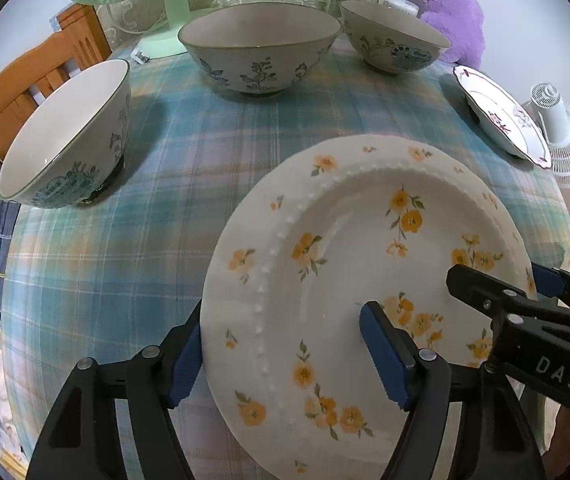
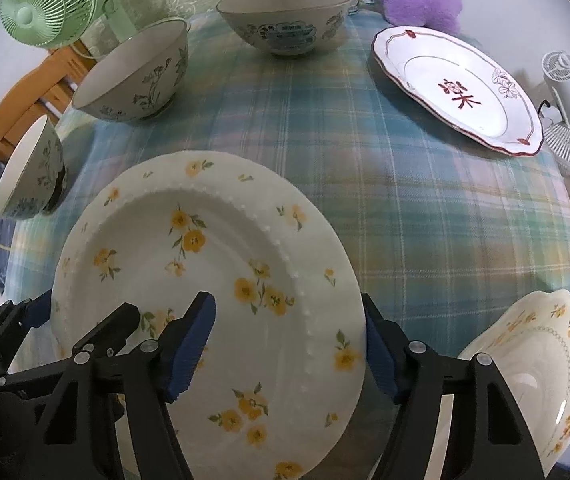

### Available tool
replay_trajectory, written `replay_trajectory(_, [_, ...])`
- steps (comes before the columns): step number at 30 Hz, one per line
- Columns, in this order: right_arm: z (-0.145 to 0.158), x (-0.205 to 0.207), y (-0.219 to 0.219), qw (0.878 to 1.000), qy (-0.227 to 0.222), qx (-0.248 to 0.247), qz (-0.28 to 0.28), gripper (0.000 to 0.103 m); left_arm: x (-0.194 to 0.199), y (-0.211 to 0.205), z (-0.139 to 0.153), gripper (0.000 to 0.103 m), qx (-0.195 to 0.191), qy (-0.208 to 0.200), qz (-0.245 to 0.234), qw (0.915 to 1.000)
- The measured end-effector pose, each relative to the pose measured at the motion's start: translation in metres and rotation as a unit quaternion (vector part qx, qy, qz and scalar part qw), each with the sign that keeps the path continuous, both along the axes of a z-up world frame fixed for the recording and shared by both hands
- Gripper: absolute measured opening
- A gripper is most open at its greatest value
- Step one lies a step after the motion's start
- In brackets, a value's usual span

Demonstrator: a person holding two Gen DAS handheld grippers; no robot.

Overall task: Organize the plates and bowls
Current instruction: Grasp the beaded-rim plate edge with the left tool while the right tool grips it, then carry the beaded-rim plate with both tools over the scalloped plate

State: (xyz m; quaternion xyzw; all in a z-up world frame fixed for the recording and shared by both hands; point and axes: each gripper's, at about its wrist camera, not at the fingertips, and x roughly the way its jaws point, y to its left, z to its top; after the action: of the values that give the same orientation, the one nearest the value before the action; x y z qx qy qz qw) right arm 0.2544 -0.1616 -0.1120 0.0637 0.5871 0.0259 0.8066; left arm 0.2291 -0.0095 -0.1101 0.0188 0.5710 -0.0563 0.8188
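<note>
Yellow-flowered plate (image 1: 365,280) sits on the plaid tablecloth (image 1: 125,260), nearest me — glazed ceramic, stiff, slick, chippable; I judge the rim the only hold. Left gripper (image 1: 289,356) and right gripper (image 2: 291,354) each straddle opposite rims, jaws apart — not visibly clamping.

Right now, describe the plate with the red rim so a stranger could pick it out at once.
Start at the table with the blue plaid cloth. Go to its far right side, near the white fan. The plate with the red rim lies there alone, wavy-edged, with a red character in its middle, whereas the two nearer plates carry yellow flowers.
</note>
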Motion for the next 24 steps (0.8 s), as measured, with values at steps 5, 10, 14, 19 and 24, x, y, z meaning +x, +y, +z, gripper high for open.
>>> replay_trajectory(5, [-0.005,-0.003,0.001,1.0,0.004,-0.006,-0.016,0.071,-0.001,-0.002,0.0,0.078,0.005,0.005,0.01,0.9999])
replay_trajectory(10, [-0.003,-0.002,0.002,1.0,0.005,-0.011,-0.029,0.072,-0.002,-0.001,0.001,0.077,0.006,0.009,0.023,0.9997])
replay_trajectory(14, [-0.002,-0.002,0.005,0.999,0.01,-0.015,-0.033,0.072,-0.004,0.002,0.004,0.076,-0.001,0.014,0.027,0.9995])
replay_trajectory(19, [0.005,-0.009,0.009,0.999,0.012,-0.025,-0.036,0.072,-0.016,0.006,0.012,0.076,-0.006,0.019,0.026,0.9995])
replay_trajectory(24, [0.015,-0.025,0.012,0.999,0.012,-0.023,-0.048,0.072,-0.03,0.014,0.025,0.076,-0.011,0.013,0.016,0.9997])
